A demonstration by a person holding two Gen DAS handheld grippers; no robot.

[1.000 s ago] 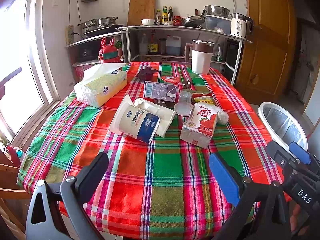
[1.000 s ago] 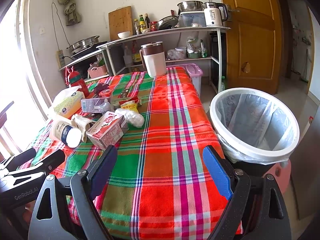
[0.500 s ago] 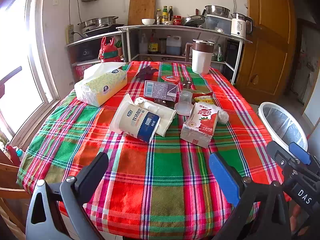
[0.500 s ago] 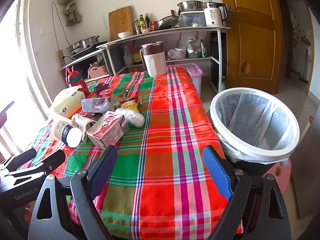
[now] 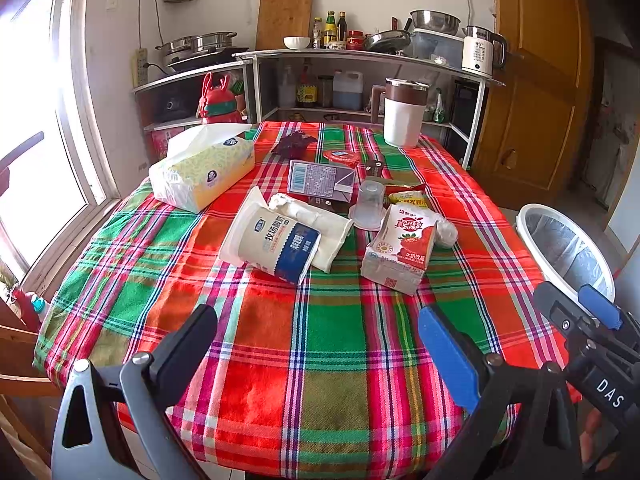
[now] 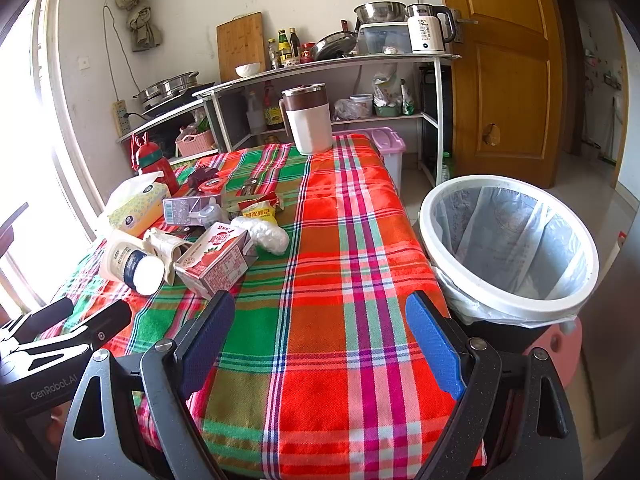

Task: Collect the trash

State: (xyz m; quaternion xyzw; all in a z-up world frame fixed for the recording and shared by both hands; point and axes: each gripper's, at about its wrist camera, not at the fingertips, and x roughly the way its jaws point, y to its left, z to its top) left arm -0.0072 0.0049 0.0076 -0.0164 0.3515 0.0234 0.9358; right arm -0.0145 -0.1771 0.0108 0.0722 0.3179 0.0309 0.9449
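Blue-padded, both the left gripper and the right gripper gape empty above the plaid tablecloth, mid-frame trash beyond: a red-and-white strawberry milk carton, a crumpled white-and-blue yogurt pouch, with the white-rimmed lined bin right and "GenRobot.AI" lower left.

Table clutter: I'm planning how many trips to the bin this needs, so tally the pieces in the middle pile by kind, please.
Cartons: 2, strawberry milk carton, grey carton
Yogurt pouches: 2, blue-label pouch, cream pouch
Clear plastic cups: 1
Snack wrappers: 1, yellow wrapper
Crumpled plastic wads: 1
Total: 7
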